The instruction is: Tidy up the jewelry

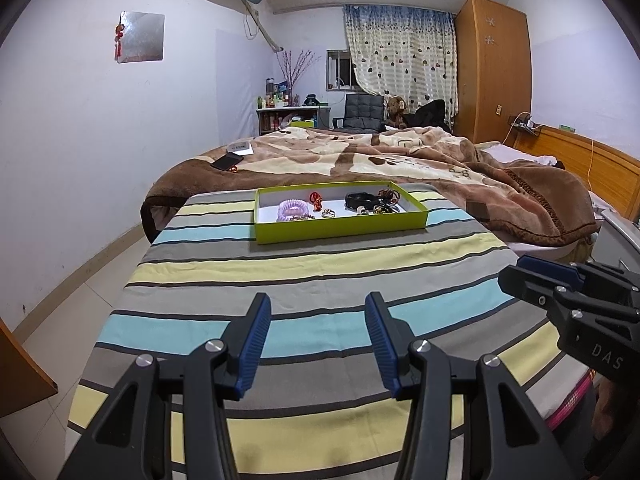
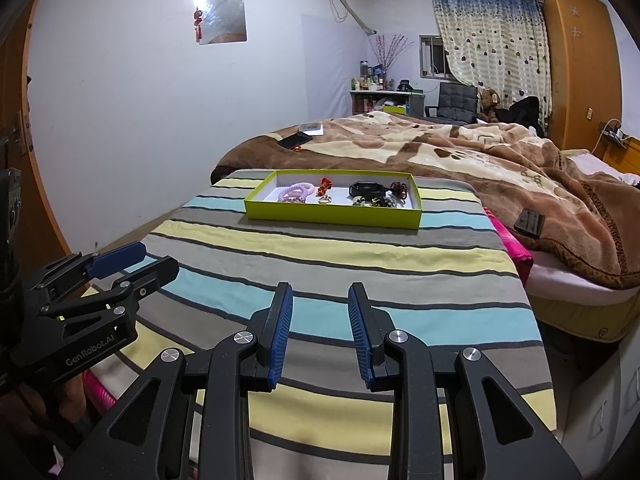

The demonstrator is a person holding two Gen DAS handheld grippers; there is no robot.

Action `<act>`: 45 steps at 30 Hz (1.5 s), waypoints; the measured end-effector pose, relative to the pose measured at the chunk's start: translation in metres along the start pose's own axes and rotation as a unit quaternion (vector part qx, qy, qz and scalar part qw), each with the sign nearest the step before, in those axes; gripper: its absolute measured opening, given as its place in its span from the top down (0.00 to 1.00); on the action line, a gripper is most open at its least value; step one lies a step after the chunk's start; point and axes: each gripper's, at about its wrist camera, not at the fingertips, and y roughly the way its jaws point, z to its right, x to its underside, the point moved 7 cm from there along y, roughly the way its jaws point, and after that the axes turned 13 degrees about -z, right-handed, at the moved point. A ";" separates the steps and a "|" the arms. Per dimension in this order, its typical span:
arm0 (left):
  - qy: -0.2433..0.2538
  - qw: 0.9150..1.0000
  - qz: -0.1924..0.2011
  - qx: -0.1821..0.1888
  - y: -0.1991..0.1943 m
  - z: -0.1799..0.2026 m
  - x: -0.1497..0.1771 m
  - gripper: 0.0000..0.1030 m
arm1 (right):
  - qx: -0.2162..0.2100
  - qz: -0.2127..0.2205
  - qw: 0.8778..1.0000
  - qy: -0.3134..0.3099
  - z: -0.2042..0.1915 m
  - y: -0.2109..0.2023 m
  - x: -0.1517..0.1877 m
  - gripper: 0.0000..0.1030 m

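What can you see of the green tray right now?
The green tray is a shallow rectangular box, lime outside and white inside, seemingly cardboard, with no lid on it. It lies flat on the striped cloth at the table's far end, long side towards the grippers, close to the brown blanket. Inside lie a lilac coil bracelet, small red pieces, a ring, a black band and dark beads. Neither gripper touches it.

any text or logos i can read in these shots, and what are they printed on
"GenRobot.AI": on the body of the left gripper, seen from the right wrist view.
"DAS": on the body of the right gripper, seen from the left wrist view; cut off by the frame edge.
Bottle labels on the far shelf: too small to read.
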 end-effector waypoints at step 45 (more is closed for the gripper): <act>-0.002 1.000 -0.003 -0.006 0.001 -0.008 0.003 0.51 | -0.004 -0.007 1.000 0.002 -0.002 0.004 0.004 0.71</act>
